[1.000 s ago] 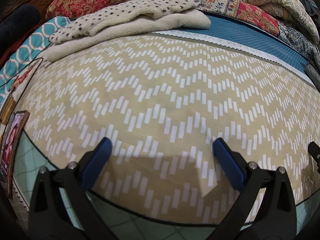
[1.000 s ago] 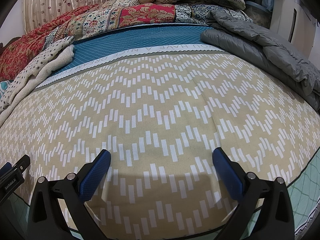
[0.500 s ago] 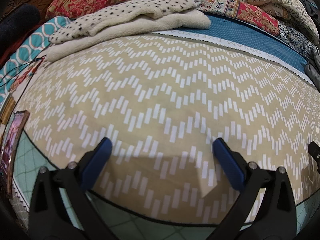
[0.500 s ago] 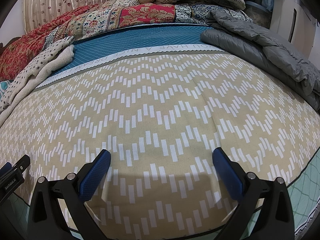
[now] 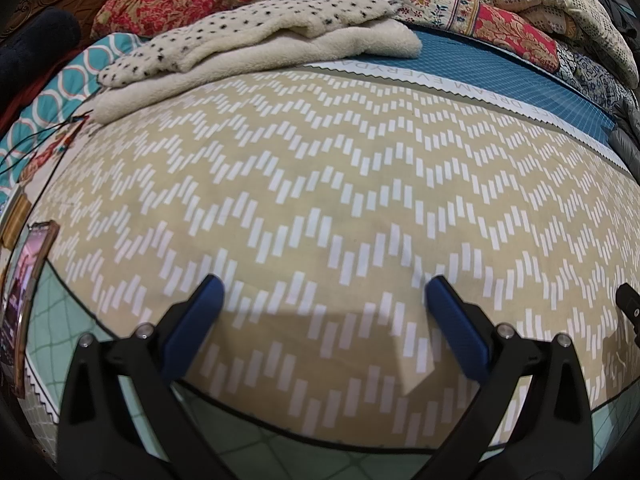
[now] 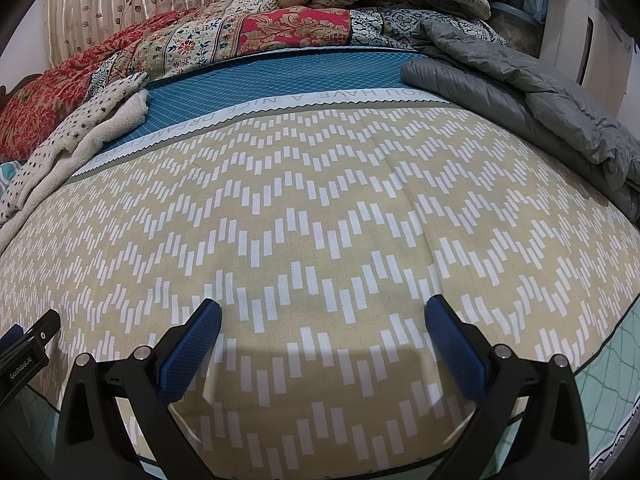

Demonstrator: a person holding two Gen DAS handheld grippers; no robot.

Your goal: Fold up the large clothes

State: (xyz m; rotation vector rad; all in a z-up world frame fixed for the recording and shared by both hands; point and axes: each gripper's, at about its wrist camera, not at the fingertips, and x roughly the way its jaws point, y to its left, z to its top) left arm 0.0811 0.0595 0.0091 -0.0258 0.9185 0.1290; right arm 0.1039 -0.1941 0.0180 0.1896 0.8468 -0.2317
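Observation:
A large beige cloth [image 5: 320,184] with white zigzag dashes lies spread flat over the bed; it also fills the right wrist view [image 6: 320,208]. Its dark-trimmed near hem curves just below both grippers. My left gripper [image 5: 320,292] hovers over the near part of the cloth, blue pads wide apart, nothing between them. My right gripper [image 6: 320,312] stands the same way, open and empty, farther right along the hem. A black part of the left gripper [image 6: 28,344] shows at the lower left of the right wrist view, and a bit of the right gripper [image 5: 630,308] at the right edge of the left wrist view.
A cream fleece with black dots [image 5: 256,40] lies at the far left, red floral quilts [image 6: 296,28] are piled at the back, and a grey padded jacket [image 6: 520,92] sits at the far right. A blue sheet [image 6: 280,76] and a pale green sheet [image 5: 52,320] lie underneath. A phone [image 5: 24,300] lies at the left edge.

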